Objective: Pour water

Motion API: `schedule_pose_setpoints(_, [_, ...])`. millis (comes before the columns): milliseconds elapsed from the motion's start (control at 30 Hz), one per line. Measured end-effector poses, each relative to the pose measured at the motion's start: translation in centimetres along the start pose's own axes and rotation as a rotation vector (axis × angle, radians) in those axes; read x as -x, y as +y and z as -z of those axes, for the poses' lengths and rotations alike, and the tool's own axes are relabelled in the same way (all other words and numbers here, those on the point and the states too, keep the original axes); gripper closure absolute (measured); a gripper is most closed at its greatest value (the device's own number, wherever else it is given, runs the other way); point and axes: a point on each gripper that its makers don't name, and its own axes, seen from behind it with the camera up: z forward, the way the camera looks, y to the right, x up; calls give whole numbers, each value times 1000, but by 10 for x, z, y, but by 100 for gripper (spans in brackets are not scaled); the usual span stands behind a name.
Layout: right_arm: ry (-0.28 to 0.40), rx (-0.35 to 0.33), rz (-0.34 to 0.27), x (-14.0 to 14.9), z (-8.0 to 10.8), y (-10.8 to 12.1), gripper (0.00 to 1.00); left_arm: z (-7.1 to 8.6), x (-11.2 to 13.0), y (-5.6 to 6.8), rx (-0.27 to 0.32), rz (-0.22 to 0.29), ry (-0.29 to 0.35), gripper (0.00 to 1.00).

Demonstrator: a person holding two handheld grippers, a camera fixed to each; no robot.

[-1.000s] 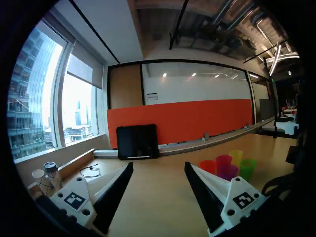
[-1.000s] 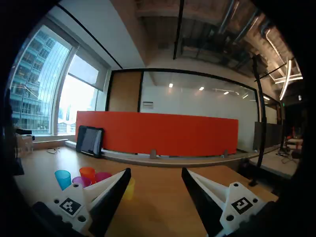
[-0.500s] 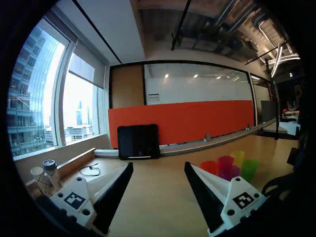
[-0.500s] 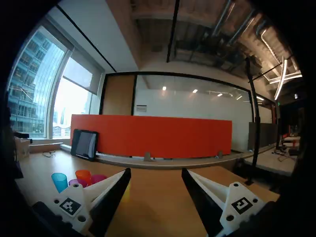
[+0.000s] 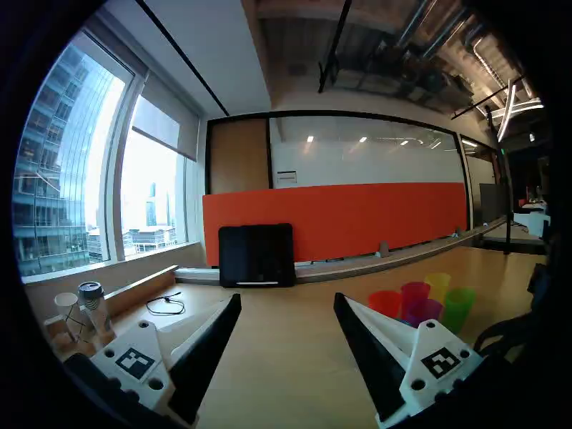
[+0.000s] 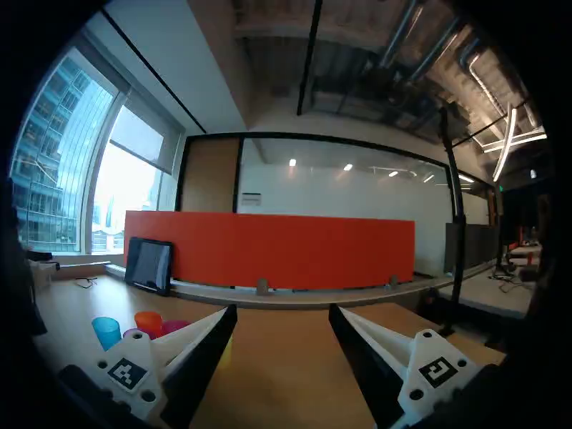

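A cluster of coloured plastic cups stands on the wooden table. In the left gripper view it sits at the right, with a red cup (image 5: 386,303), a magenta one (image 5: 414,292), a yellow one (image 5: 437,284) and a green one (image 5: 460,307), partly behind the right finger. In the right gripper view the cluster is at the lower left: a blue cup (image 6: 106,332) and an orange cup (image 6: 149,322), partly behind the left finger. My left gripper (image 5: 286,311) is open above bare table. My right gripper (image 6: 282,318) is open too, holding nothing.
A dark tablet (image 5: 257,255) leans against the orange divider (image 5: 336,218) at the table's back. A cable (image 5: 164,305) lies near the window ledge, with a lidded tumbler (image 5: 93,302) and a paper cup (image 5: 68,309) at the far left. A black pole (image 6: 452,272) stands to the right.
Both views have shifted slightly: the cups have slid a bit right and down in the left gripper view and lower left in the right gripper view. Both grippers stay open.
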Motion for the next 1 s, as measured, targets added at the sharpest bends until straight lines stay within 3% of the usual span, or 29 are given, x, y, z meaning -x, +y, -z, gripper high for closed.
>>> schedule_pose_setpoints(367, [-5,-1,-8,-3,0,-2,1,-2,21,5,-15,4,-3,4])
schedule_pose_setpoints(1000, [-5,-11,3,-11,-6,-12,1,-3,52,-5,-33,56,-24,4])
